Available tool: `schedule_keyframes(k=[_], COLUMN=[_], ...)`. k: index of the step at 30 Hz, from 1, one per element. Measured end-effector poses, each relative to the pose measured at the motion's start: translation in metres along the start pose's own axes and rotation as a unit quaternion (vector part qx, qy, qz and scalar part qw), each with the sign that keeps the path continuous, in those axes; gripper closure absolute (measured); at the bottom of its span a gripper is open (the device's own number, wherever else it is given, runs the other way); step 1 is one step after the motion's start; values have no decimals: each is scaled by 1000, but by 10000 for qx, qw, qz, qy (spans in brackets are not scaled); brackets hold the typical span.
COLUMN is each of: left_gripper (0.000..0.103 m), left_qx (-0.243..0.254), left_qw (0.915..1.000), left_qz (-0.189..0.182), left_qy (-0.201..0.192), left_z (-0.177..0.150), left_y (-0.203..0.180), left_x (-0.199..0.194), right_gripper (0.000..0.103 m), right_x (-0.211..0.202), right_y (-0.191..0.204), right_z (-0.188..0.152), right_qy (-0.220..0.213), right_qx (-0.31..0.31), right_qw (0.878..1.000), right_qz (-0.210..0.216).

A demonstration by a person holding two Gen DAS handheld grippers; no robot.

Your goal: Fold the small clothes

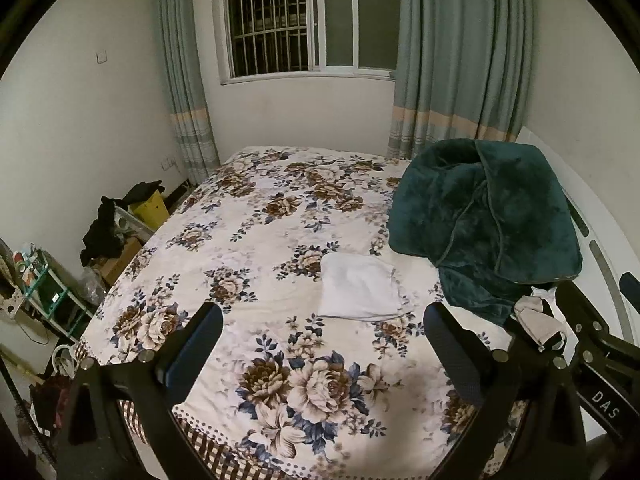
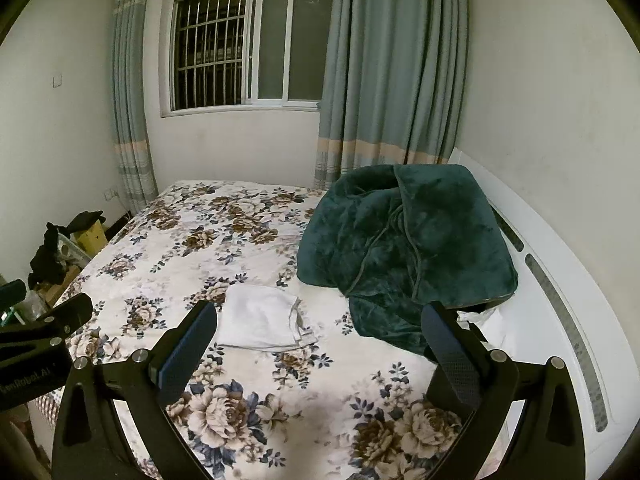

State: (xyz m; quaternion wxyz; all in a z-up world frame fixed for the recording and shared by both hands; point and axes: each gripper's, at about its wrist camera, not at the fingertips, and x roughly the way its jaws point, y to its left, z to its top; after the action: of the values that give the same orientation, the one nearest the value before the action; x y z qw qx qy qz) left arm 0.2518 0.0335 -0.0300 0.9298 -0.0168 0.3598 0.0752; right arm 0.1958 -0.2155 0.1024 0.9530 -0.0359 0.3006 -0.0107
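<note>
Left wrist view: both tongs, left gripper (image 1: pixel 322 344) and right gripper (image 2: pixel 320 340), stand apart, empty. White cloth (image 1: pixel 358 290) lies folded mid-frame on the bed (image 1: pixel 260 200). A clumsy grab could unfold it.

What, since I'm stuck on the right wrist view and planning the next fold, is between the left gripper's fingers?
Observer: Nothing. The left gripper is wide open above the flowered bedspread.
Operator: Any small clothes besides the folded white cloth?
Observer: Yes, a crumpled beige piece shows at the near edge of the green blanket, just past your right gripper, whose finger mostly hides it from you.
</note>
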Motion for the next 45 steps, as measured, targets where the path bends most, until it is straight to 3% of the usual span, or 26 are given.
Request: schedule_keyframes(k=[45], left_gripper=[0], left_qx=[-30], left_qw=[10000], left_qz=[79], left_qy=[-32], left_z=[-4], left_y=[5], left_x=[-14], right_gripper=[0], right_x=[-9], right_y=[12], right_z=[-6], right_qy=[17], right_qx=[-33], right_qw=[9999], right_qz=[103])
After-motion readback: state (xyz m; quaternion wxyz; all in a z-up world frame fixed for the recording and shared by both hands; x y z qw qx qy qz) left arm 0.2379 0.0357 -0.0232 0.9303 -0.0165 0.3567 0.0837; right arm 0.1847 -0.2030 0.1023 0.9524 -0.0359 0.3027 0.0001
